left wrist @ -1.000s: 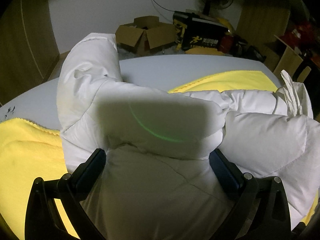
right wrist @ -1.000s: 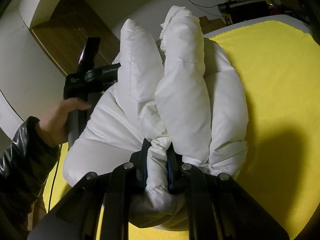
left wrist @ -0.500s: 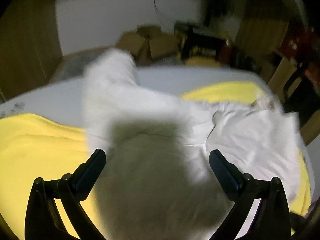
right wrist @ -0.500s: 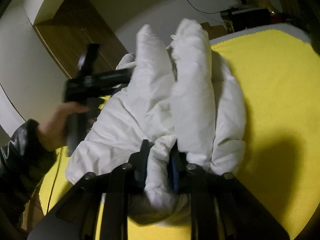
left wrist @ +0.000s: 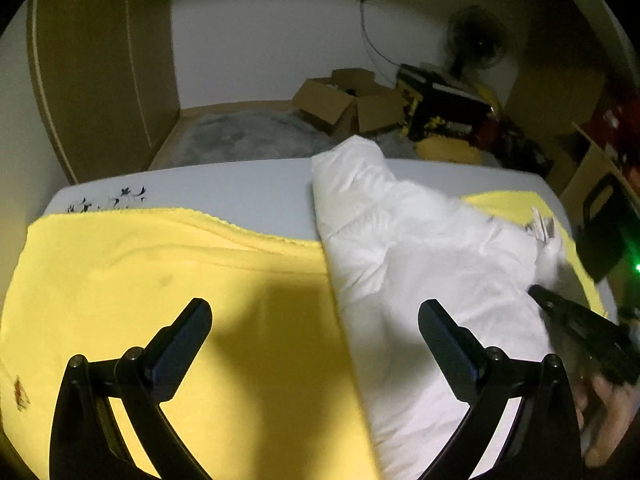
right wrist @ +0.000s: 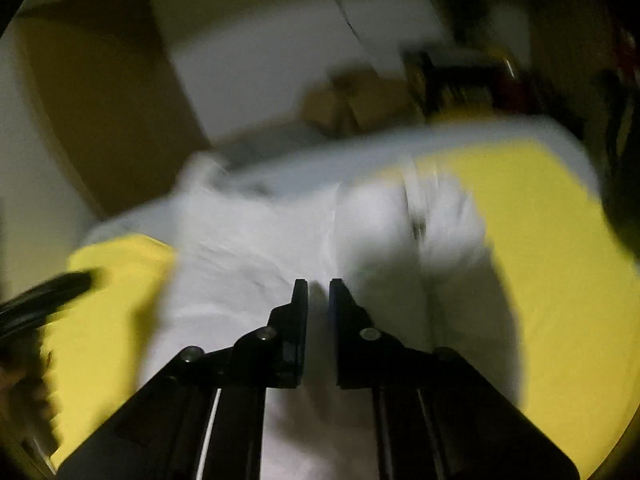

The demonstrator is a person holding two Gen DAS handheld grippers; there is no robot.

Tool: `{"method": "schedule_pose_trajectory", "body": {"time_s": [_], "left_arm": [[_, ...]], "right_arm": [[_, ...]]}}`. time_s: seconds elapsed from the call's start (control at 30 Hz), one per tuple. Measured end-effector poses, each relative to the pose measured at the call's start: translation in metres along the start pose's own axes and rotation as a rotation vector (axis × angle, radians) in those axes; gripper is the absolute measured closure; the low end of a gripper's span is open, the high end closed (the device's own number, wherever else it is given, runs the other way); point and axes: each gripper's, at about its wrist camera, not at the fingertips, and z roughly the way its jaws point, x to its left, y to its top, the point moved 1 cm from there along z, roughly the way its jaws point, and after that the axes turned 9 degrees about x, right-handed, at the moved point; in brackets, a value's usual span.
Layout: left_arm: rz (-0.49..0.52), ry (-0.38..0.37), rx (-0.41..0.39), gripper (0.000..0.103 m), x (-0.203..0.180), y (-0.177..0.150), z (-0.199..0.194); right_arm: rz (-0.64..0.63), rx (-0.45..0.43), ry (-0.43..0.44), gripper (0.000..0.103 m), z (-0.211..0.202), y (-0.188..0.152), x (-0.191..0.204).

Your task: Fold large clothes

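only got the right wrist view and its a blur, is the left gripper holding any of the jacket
observer: No. The left gripper is wide open with nothing between its fingers, above the yellow cloth.
operator: where is the jacket relative to it
observer: The white padded jacket lies to its right. Its near edge runs down between the two fingers, so the right-hand finger is over the jacket.
operator: is the jacket all on the cloth
observer: No. Its far end reaches past the cloth's edge onto the bare grey table.
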Motion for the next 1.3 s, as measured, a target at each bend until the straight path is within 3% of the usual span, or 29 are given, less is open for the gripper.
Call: {"method": "schedule_pose_trajectory", "body": {"time_s": [0.23,0.4,0.5,0.53,0.57,0.6,0.63,0.77,0.9,1.13,1.3], "left_arm": [[-0.06,-0.026,0.057,0.0,0.012,-0.007,0.029],[-0.079,-0.054,0.096,0.0,0.017,-0.018,0.032],[-0.114,-0.086,0.094,0.0,0.031,-0.022,0.02],[-0.119,-0.096,0.095,0.0,0.036,-0.022,0.017],[-0.126,-0.101,0.095,0.0,0.041,-0.024,0.014],[-0.133,-0.102,0.092,0.0,0.047,-0.025,0.011],[-0.137,-0.101,0.092,0.0,0.052,-0.026,0.01],[-0.161,-0.096,0.101,0.0,0.064,-0.03,0.01],[-0.195,-0.119,0.116,0.0,0.065,-0.036,0.016],[-0.213,-0.162,0.134,0.0,0.063,-0.046,0.011],[-0.224,-0.196,0.148,0.0,0.066,-0.041,0.014]], "right_arm": [[0.038,0.001,0.082,0.103,0.036,-0.021,-0.04],[0.039,0.002,0.118,0.103,0.04,-0.022,-0.042],[0.034,0.031,0.239,0.096,0.014,-0.02,-0.047],[0.053,0.011,0.306,0.071,-0.001,-0.024,-0.053],[0.07,-0.017,0.381,0.027,-0.018,-0.03,-0.061],[0.08,-0.058,0.451,0.007,-0.046,-0.044,-0.073],[0.083,-0.078,0.458,0.0,-0.063,-0.054,-0.082],[0.158,-0.067,0.398,0.0,-0.099,-0.099,-0.128],[0.204,0.043,0.495,0.0,-0.083,-0.134,-0.147],[0.191,0.13,0.45,0.0,-0.024,-0.119,-0.124],[0.22,0.096,0.527,0.0,-0.001,-0.1,-0.117]]}}
